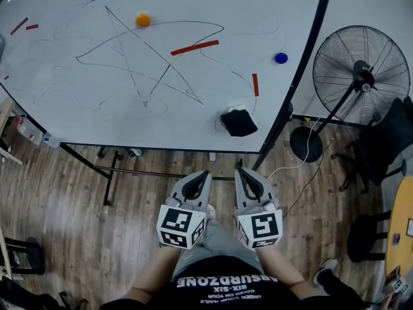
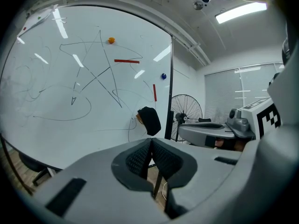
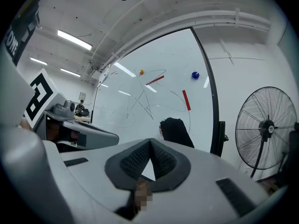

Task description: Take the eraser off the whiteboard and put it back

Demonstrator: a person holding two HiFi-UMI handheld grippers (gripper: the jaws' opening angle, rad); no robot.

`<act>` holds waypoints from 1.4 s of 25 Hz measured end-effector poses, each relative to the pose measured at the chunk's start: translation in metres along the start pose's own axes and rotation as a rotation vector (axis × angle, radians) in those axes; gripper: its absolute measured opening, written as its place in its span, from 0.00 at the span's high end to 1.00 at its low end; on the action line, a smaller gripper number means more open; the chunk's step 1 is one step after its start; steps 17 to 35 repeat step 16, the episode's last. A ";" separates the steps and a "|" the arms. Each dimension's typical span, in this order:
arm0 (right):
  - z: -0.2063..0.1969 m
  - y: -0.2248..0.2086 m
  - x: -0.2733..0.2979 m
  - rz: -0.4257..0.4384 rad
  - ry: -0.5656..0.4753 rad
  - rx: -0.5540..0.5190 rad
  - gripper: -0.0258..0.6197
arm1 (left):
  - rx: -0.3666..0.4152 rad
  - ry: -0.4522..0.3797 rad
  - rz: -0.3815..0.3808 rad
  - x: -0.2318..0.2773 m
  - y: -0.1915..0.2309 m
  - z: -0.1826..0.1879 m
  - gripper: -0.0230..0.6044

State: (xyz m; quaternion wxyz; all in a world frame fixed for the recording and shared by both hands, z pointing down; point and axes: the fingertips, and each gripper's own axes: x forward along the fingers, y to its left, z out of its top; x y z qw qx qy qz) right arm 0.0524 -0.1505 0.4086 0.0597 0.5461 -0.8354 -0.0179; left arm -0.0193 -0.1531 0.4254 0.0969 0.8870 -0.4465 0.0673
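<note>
Both empty: left gripper has its jaws fully together, right gripper the same, nothing between either pair. Eraser sits on the whiteboard, straight ahead of the right gripper and well clear of it, ahead-right of the left. Reads as lift-off not started, though a finished put-back would look identical. If unstarted: open, reach, grab, lift, replace.

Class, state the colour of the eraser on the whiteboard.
The eraser is black; head view.
</note>
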 end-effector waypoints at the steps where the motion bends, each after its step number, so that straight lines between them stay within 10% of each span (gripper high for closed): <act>1: -0.001 0.000 -0.001 -0.002 0.003 0.001 0.96 | 0.000 0.000 -0.001 0.000 -0.001 0.000 0.95; 35: -0.003 0.001 -0.010 -0.005 0.013 -0.003 0.96 | -0.001 -0.001 -0.008 -0.005 -0.009 -0.002 0.95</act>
